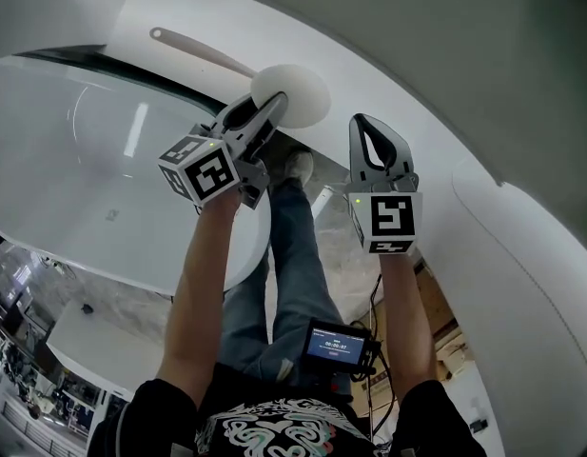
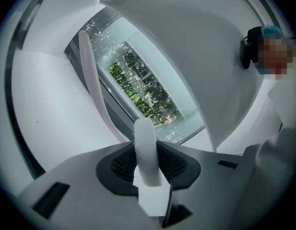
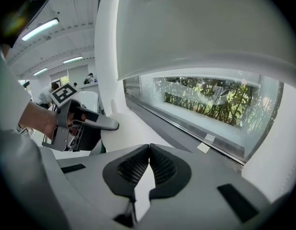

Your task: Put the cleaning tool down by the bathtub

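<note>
I have the left gripper (image 1: 269, 108) pinching the cleaning tool (image 1: 291, 93) by its round pad, handle pointing away above the bathtub (image 1: 84, 188), ready to lay alongside; the right gripper (image 3: 148, 152) is pressed together, empty, kept clear.

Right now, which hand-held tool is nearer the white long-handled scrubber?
Left. The left tool is shut on the scrubber, gripping its round white head. The right tool, jaws together and empty, hangs beside it to the right, clear of it.

Small lit screen (image 1: 337, 344) below — leafy plants (image 3: 205, 96) behind the long window (image 3: 186, 116).
</note>
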`<state>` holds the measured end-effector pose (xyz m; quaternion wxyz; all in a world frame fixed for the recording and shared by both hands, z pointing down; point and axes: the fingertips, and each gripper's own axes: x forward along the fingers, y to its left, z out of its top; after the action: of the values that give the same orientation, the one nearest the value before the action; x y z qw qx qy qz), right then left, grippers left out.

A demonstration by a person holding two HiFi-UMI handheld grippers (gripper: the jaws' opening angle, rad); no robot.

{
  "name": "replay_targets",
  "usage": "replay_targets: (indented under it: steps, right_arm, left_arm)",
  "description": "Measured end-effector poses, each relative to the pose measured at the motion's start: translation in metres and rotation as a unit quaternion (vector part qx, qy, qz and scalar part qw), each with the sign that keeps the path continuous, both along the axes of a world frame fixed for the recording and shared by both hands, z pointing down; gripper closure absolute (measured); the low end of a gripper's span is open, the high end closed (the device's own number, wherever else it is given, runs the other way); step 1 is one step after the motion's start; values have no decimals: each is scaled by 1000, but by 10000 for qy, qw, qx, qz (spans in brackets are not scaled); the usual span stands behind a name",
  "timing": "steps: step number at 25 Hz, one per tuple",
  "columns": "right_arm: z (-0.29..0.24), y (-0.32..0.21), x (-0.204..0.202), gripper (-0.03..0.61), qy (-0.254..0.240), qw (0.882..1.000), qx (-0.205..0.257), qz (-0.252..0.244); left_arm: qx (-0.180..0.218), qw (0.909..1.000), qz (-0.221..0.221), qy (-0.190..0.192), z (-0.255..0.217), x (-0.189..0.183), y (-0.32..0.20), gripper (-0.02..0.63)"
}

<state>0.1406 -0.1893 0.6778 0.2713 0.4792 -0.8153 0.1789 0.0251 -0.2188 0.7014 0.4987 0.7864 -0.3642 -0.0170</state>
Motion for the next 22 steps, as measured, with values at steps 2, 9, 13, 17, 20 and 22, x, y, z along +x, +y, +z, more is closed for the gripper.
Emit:
replay_targets:
  steps: [2, 9, 13, 17, 20, 22]
  right_arm:
    - [5, 1, 4, 551, -7, 10000, -37, 10]
    - [18, 10, 5, 551, 32, 9999, -153, -53]
    - [29, 20, 4, 551, 78, 9997, -219, -76]
    - [37, 25, 1, 551, 28, 9996, -265, -87]
    - [38, 17, -1, 551, 21, 9995, -292, -96]
    - [38, 8, 1, 551, 15, 9995, -314, -81]
  left_arm:
    - [-60, 10000, -18, 63, 4, 5, -3, 495]
    - [-235, 9993, -92, 272, 17, 11, -5, 495]
    - [-383, 9986, -35, 375, 27, 13, -2, 495]
    - [-584, 9973, -132, 433, 40, 10, -3, 495]
    - [-779, 9957, -194, 461, 46, 12, -17, 495]
    - [-879, 9950, -159, 442, 51, 16, -28, 495]
